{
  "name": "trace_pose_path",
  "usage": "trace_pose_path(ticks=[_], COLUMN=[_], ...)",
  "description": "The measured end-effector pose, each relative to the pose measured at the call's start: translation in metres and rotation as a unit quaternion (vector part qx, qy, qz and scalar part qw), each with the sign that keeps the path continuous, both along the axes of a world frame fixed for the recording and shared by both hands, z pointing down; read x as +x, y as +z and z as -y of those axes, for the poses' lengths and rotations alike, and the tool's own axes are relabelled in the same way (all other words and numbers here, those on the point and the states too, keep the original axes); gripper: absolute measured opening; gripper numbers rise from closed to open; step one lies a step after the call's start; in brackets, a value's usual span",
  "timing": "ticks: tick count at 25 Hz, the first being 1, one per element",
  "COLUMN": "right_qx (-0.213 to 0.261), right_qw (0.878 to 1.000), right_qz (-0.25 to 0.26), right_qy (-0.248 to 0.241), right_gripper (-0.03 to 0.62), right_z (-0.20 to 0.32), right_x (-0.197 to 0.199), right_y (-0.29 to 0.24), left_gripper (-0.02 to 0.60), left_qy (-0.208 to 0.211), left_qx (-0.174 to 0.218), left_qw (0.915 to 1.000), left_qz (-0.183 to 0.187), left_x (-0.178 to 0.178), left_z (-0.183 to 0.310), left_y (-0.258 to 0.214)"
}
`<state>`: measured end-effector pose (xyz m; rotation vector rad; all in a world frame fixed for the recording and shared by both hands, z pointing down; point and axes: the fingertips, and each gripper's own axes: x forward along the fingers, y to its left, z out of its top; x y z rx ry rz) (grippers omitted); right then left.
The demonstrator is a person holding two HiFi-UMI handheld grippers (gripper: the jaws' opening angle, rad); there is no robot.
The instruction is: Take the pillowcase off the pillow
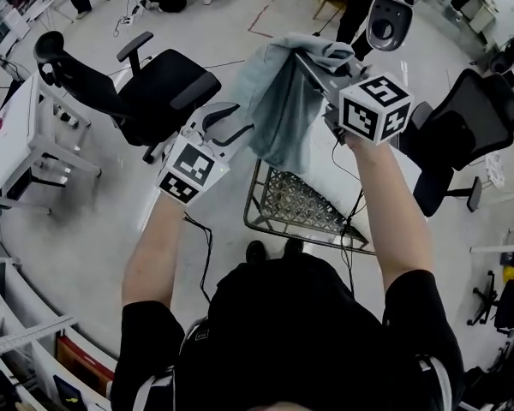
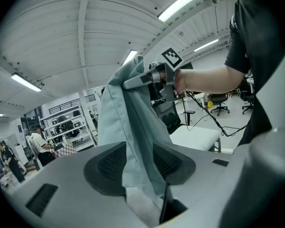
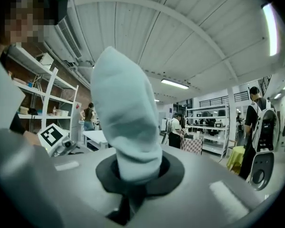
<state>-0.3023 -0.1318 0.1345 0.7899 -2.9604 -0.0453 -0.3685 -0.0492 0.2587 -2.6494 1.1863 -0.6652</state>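
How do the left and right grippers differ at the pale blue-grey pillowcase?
The right gripper has its jaws clamped shut on the pale blue-grey pillowcase; the left gripper has its jaws apart, cloth hanging loosely between. The right gripper is held higher than the left gripper. Both have it between their jaws.

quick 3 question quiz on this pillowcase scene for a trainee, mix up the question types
1. True or false: the right gripper has its jaws shut on the pale blue-grey fabric pillowcase.
2. The left gripper has its jaws: A) shut on nothing; B) apart, with the pillowcase hanging between them; C) clamped on a metal bar.
3. Short answer: in the head view, what kind of black seat stands on the floor at the person's left?

Key: 1 true; 2 B; 3 an office chair.
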Motion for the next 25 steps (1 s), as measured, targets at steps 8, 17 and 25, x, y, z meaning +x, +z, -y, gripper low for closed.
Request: trace_pose_path(ticks=[8, 17, 25], right_qx=[0.089, 0.037, -0.154], right_qw=[0.995, 0.987, 0.963], right_qz=[0.042, 0.041, -0.143], right_qy=[0.011, 0.153, 0.168], right_gripper=[0.018, 0.021, 0.116], right_z=[-0.029, 0.016, 0.025], right_x=[0.067, 0.27, 0.335], right_y=[-0.087, -0.05, 0.181], left_gripper=[0.178, 0.176, 0.17], left_qy=[-0.009, 0.021, 0.058], left_qx=[0.003, -0.006, -0.049], left_qw=[0.9998, 0.9996, 0.997], left_qz=[-0.018, -0.016, -0.019], left_x=[0.029, 0.13, 0.21], left_z=[0.009, 0.032, 0.037], left_y=[-0.012, -0.008, 0.028])
